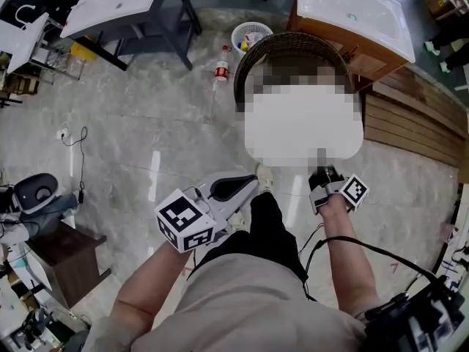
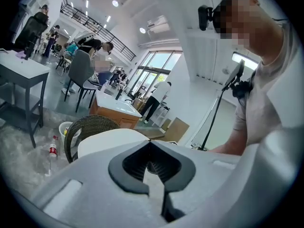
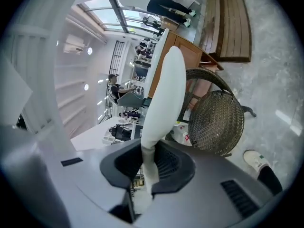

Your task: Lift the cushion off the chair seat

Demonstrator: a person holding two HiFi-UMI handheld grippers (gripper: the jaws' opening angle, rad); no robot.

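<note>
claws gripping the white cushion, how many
2. The left claw pinches one edge of the white padded cushion. The right claw pinches another edge. The seat of the brown wicker chair shows bare.

Cushion (image 3: pixel 164 89): white cover, smooth, matt; cloth or vinyl not told apart.
Chair (image 3: pixel 216 122): dark wicker, rough open weave seen on seat and back.
Floor (image 1: pixel 146 123): grey stone look, polished, glossy, lights reflected.
Left gripper (image 2: pixel 150 148), right gripper (image 3: pixel 148 148): shells seen as grey matt plastic. Pads (image 2: pixel 135 164): black, ribbed, rubber-like.
Planks (image 1: pixel 410 116) at right of head view: brown wood, matt, grooved.
Cabinet top (image 1: pixel 352 9) at upper right: white, smooth, glossy.
</note>
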